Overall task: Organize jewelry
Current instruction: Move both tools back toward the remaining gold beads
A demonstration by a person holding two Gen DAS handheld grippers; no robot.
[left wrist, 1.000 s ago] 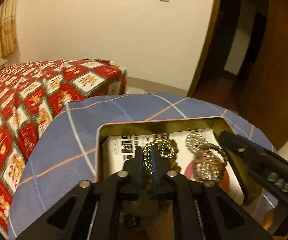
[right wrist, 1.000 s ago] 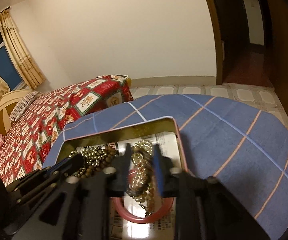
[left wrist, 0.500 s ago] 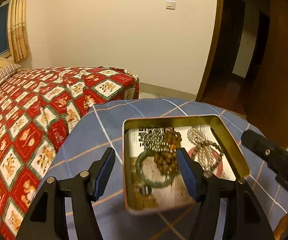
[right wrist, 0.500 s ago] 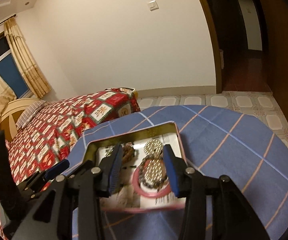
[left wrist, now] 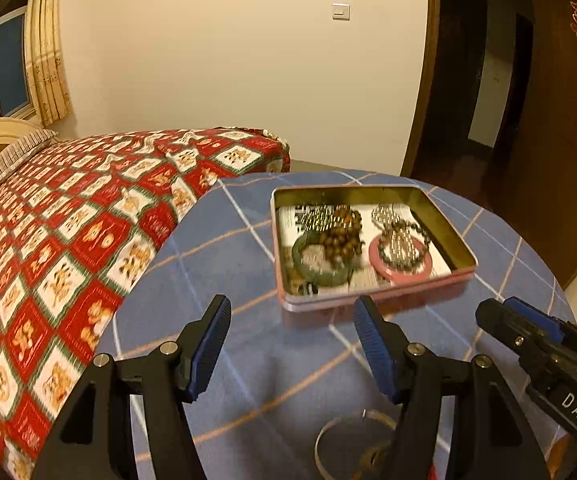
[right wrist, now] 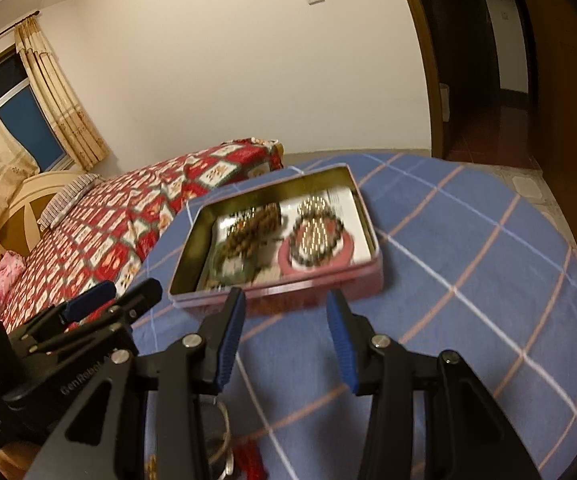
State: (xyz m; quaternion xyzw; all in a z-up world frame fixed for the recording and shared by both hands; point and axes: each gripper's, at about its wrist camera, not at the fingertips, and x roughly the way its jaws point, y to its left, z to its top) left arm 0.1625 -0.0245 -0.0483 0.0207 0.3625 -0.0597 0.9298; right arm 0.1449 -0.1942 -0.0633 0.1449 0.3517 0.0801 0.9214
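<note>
Blue checked cloth covers my surface, with a red quilted bed alongside. Motion blurs the tin; a silver bangle is cut off below. Beads, green bangle and pink bangle lie inside. Left tool, jaws just widened, and right tool gape empty.

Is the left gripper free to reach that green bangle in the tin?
Probably yes. The left gripper is open and empty, the tin has no lid, and brown beads overlap only the green bangle's far edge.
</note>
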